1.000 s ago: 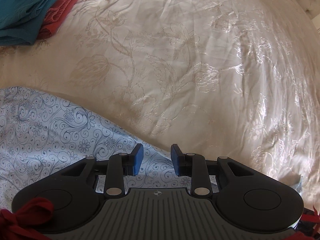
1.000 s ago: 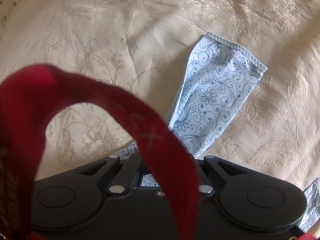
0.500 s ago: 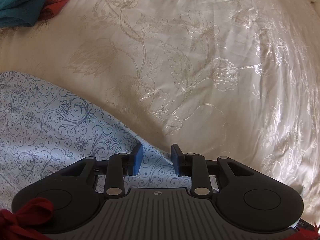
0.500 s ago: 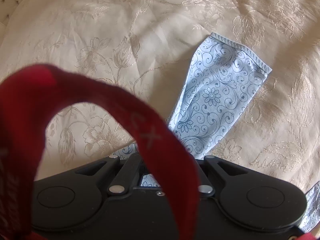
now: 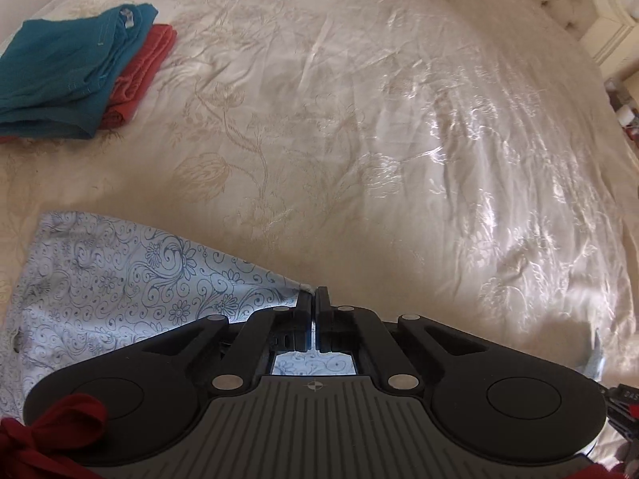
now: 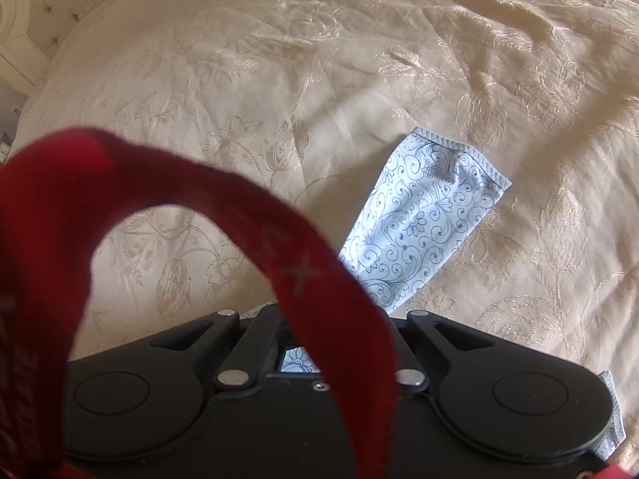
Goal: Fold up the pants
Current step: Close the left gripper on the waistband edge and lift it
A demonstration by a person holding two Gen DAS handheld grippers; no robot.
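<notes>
On the cream embroidered bedspread [image 5: 359, 127] lie the blue-patterned pants [image 5: 104, 279], spread low and to the left in the left wrist view, with one hemmed leg end [image 6: 431, 215] stretching away from me in the right wrist view. My left gripper [image 5: 312, 299] has just been closing, and its jaws now stand pinched together on an edge of the fabric, which puckers right at the tips. My right gripper [image 6: 303, 331] is mostly hidden behind a red strap [image 6: 223, 207] looping across the lens; I judge it clenched, and cloth shows directly under it, so it probably grips the pants too, though I cannot see the pads.

I read this as the start of a fold: both edges taken, cloth ready to be lifted. Next I need to raise both hands together, keep the fabric taut between them, and carry it over toward the leg end so the edges line up.

Folded teal cloth [image 5: 68, 76] on red cloth [image 5: 139, 76] sits well apart at the far left.
</notes>
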